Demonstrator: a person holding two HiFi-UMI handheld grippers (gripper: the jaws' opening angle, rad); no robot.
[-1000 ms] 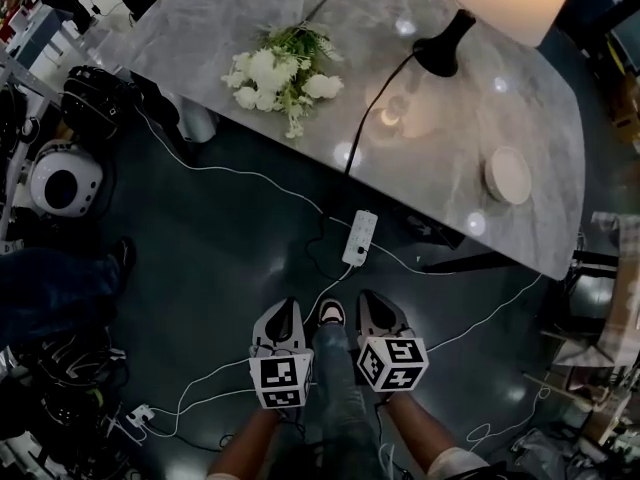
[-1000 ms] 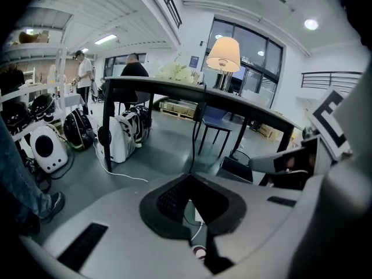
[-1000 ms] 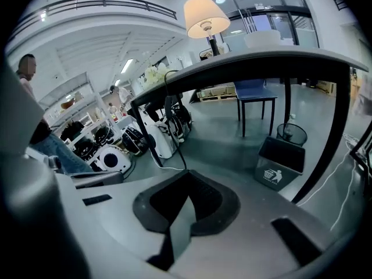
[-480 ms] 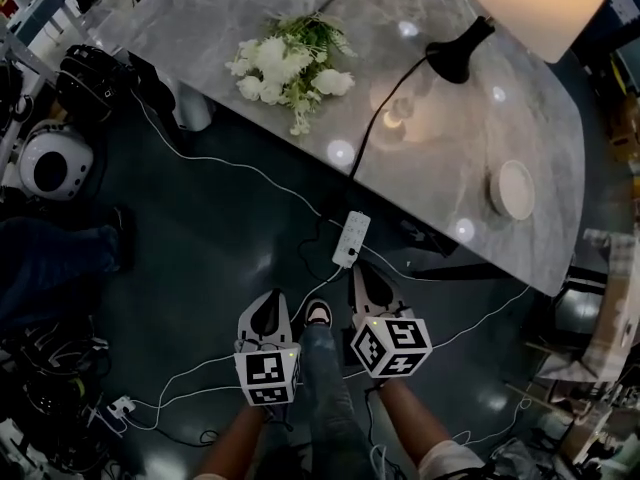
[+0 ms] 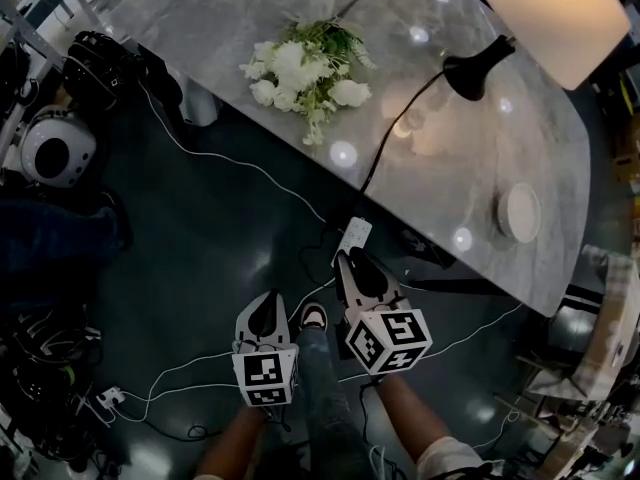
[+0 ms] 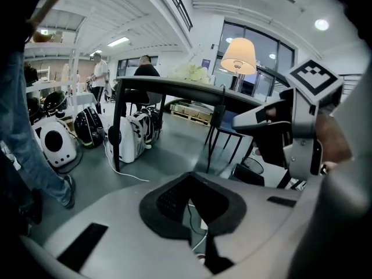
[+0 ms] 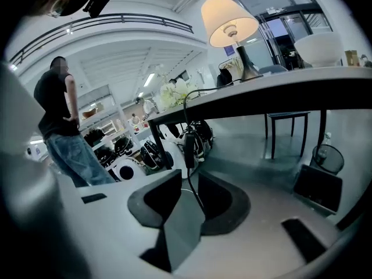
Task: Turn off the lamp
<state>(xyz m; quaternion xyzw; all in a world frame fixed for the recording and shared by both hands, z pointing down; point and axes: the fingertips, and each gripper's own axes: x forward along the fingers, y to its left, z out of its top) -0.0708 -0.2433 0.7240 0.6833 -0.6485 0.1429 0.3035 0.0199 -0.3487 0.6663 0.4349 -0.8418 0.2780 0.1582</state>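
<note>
My right claw (image 5: 345,260) has just been spreading, the lamp cord (image 7: 187,106) hanging ungripped in its gap; my left claw (image 5: 268,298) sits pressed together.

Head view's looking steeply down on the grey marble-look table (image 5: 200,28), which is filling the frame's upper half. Both gripper views are riding low, looking roughly level under its edge. All three are catching the lit cream-shaded black lamp (image 5: 550,13).
</note>
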